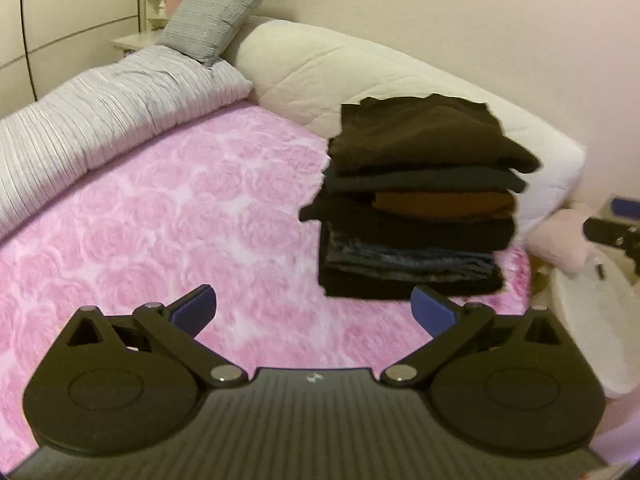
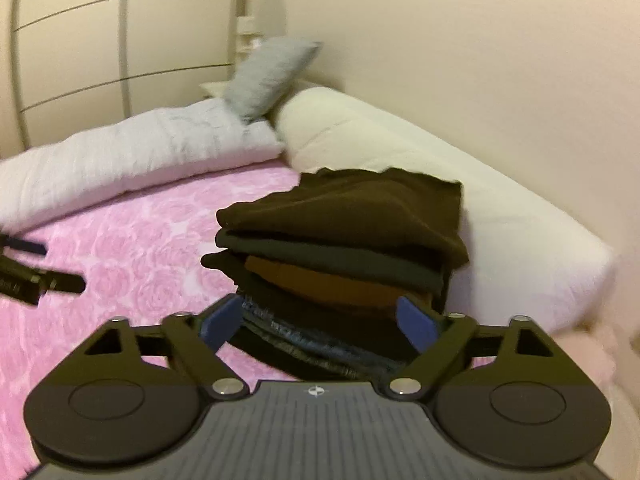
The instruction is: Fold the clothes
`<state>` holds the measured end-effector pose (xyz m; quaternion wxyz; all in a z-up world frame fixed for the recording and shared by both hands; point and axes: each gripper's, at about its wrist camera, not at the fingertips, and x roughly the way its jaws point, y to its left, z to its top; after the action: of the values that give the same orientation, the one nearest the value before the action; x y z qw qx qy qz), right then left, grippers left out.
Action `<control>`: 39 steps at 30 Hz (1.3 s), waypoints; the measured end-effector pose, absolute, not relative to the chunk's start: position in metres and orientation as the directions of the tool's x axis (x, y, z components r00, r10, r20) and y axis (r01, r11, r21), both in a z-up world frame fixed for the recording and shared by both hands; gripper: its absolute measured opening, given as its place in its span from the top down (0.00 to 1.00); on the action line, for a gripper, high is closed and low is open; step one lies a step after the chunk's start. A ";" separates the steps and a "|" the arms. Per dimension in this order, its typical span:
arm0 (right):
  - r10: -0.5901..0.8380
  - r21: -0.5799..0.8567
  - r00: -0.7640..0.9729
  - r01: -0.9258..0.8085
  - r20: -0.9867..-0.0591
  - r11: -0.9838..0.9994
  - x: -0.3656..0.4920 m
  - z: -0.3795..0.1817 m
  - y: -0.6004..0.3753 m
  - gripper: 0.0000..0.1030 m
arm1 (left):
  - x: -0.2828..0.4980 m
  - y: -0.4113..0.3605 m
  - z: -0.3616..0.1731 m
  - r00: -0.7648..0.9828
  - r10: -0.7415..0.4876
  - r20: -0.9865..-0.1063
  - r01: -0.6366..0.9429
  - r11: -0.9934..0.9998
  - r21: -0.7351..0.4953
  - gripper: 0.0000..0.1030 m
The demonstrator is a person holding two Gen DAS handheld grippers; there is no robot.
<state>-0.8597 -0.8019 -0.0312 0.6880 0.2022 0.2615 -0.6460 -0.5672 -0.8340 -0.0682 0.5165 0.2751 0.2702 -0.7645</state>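
Observation:
A stack of folded clothes (image 1: pixel 420 208) stands on the bed's pink rose-patterned blanket (image 1: pixel 160 220). A dark brown garment (image 2: pixel 352 212) lies on top, with black, rust-brown and denim layers under it. In the left wrist view my left gripper (image 1: pixel 314 304) is open over bare blanket, and the stack lies ahead and to its right. My right gripper (image 2: pixel 320 314) is open just in front of the stack's lower layers, and its pads do not press on them. Each gripper shows at the edge of the other's view: the right gripper (image 1: pixel 608 232) and the left gripper (image 2: pixel 24 268).
A striped grey-white duvet (image 1: pixel 100 120) is rolled along the bed's far left, with a grey pillow (image 1: pixel 216 12) behind it. A cream padded bolster (image 1: pixel 360 64) runs along the wall behind the stack. A pale pink soft thing (image 1: pixel 560 240) and a white object (image 1: pixel 592 312) lie right of the stack.

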 end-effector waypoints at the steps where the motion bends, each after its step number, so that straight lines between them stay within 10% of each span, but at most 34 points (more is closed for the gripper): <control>1: -0.779 -0.055 0.004 0.997 -0.627 0.049 -0.854 -0.029 -0.792 0.15 | -0.565 -0.825 -0.064 -0.325 -0.641 -0.695 0.934 -0.335 -0.128 0.01; 39: -0.752 -0.034 -0.202 0.972 -0.627 -0.232 -0.835 -0.007 -0.674 0.14 | -0.612 -0.760 -0.028 -0.354 -0.634 -0.688 0.909 -0.408 -0.092 0.01</control>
<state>-0.8353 -0.6743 -0.0068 0.5797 0.2512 0.2186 -0.7437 -0.6122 -0.7595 -0.0276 0.4895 0.2887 0.2379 -0.7877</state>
